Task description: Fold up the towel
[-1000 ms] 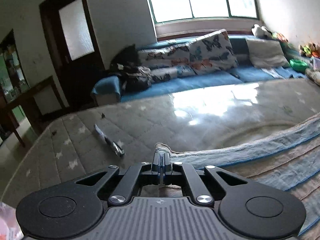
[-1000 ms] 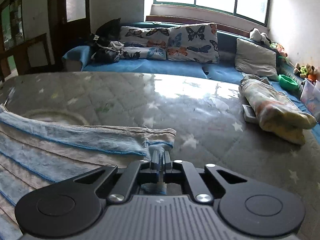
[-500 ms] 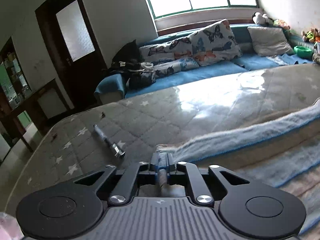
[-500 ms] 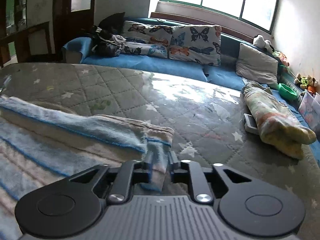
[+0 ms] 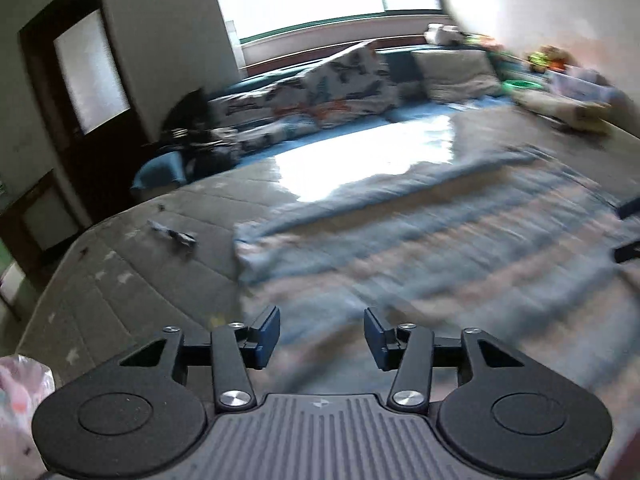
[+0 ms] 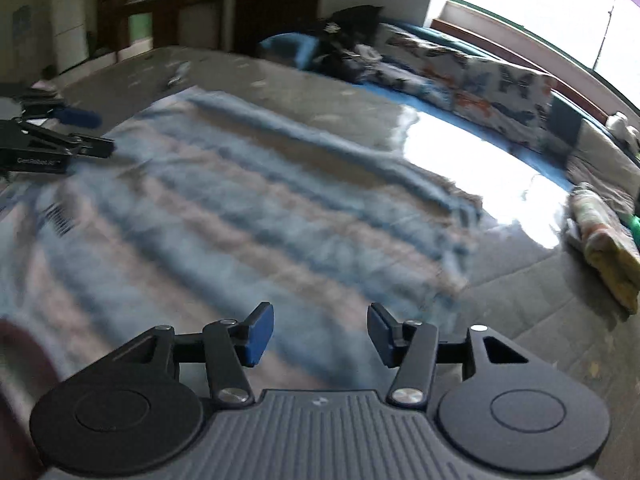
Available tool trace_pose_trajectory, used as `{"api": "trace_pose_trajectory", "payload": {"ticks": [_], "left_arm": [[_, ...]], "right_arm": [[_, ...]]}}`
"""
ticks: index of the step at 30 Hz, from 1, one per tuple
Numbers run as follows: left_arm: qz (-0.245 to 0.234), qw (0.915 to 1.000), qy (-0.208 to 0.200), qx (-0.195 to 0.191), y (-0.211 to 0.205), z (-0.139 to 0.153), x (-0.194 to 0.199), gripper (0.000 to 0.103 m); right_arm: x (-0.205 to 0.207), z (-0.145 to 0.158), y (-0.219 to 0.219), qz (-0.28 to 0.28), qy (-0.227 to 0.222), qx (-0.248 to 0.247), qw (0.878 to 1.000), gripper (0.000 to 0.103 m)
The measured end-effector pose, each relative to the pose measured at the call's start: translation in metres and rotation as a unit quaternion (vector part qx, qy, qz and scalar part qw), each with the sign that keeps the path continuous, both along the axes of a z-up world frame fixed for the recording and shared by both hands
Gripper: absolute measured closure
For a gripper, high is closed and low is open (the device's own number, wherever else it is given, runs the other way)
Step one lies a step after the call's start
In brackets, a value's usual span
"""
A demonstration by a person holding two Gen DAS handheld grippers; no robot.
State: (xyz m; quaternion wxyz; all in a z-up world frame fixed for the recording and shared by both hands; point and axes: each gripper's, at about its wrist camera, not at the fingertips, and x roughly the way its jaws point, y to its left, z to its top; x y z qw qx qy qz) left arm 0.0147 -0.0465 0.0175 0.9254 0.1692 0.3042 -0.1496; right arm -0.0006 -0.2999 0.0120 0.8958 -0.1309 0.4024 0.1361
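Both the left tool [image 5: 322,336] and right tool [image 6: 321,334] hover released above the striped towel [image 6: 248,200] spread on the mattress [image 6: 540,312]; squaring its doubled far edge would keep any fold neat

The towel [image 5: 460,248] carries stripes of pale blue and beige-pink, blurred in both views, with a darker blue band along its far edge. It lies on a grey quilted mattress [image 5: 132,280] dotted with small white stars. The left tongs [image 5: 322,334] and right tongs [image 6: 321,334] are black with blue pads [image 6: 260,334]. Cushions [image 6: 500,88] behind bear butterfly prints in orange, blue and black on white. The sofa [image 5: 160,168] is blue. A rolled bundle [image 6: 608,248] at the right looks yellow and cream, perhaps patterned.
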Motion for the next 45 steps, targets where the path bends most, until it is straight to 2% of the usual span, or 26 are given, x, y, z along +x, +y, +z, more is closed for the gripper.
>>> {"api": "trace_pose_trajectory", "payload": {"ticks": [4,6,8,14,18,23,27,31,36,39,42,43,44,45], "left_arm": [[-0.035,0.9994,0.005,-0.004,-0.008,-0.004,-0.047,0.048],[-0.051,0.9986,-0.011,0.012,-0.012,-0.007,-0.070,0.048],[-0.058,0.9981,-0.017,0.012,-0.012,-0.010,-0.090,0.045],[-0.071,0.9974,-0.006,0.015,-0.005,-0.021,-0.121,0.044],[-0.074,0.9960,-0.032,0.038,0.000,-0.026,-0.137,0.038],[-0.062,0.9971,-0.034,0.028,0.001,-0.017,-0.133,0.036],[-0.054,0.9977,-0.036,0.020,0.002,-0.009,-0.130,0.028],[-0.060,0.9971,-0.047,0.001,-0.010,-0.001,-0.126,0.016],[-0.077,0.9959,-0.040,-0.027,-0.037,0.004,-0.124,0.009],[-0.089,0.9947,-0.032,-0.038,-0.055,0.005,-0.123,0.008],[-0.107,0.9930,-0.025,-0.044,-0.074,0.004,-0.125,0.006],[-0.112,0.9924,-0.024,-0.045,-0.079,0.004,-0.126,0.005],[-0.118,0.9918,-0.022,-0.046,-0.084,0.003,-0.127,0.005],[-0.123,0.9911,-0.020,-0.046,-0.089,0.002,-0.128,0.005]], "right_arm": [[-0.037,0.000,0.016,0.034,0.006,-0.001,0.999,0.046],[-0.056,0.000,0.025,0.051,0.010,-0.001,0.999,0.045],[-0.074,0.000,0.032,0.067,0.012,-0.002,0.998,0.045],[-0.119,-0.006,0.039,0.087,-0.004,-0.016,0.996,0.042],[-0.140,-0.006,0.036,0.085,-0.011,-0.015,0.996,0.042],[-0.152,0.001,0.006,0.033,-0.006,0.026,0.999,0.041],[-0.156,0.005,-0.031,-0.049,-0.026,0.046,0.997,0.041],[-0.152,0.001,-0.072,-0.147,-0.044,0.050,0.987,0.042],[-0.151,-0.013,-0.113,-0.247,-0.049,0.044,0.967,0.044],[-0.155,-0.020,-0.122,-0.272,-0.047,0.061,0.959,0.050],[-0.162,-0.021,-0.128,-0.291,-0.054,0.081,0.952,0.063],[-0.164,-0.021,-0.130,-0.295,-0.056,0.089,0.950,0.069],[-0.167,-0.020,-0.131,-0.298,-0.058,0.098,0.948,0.079],[-0.169,-0.020,-0.133,-0.302,-0.059,0.107,0.946,0.085]]}}
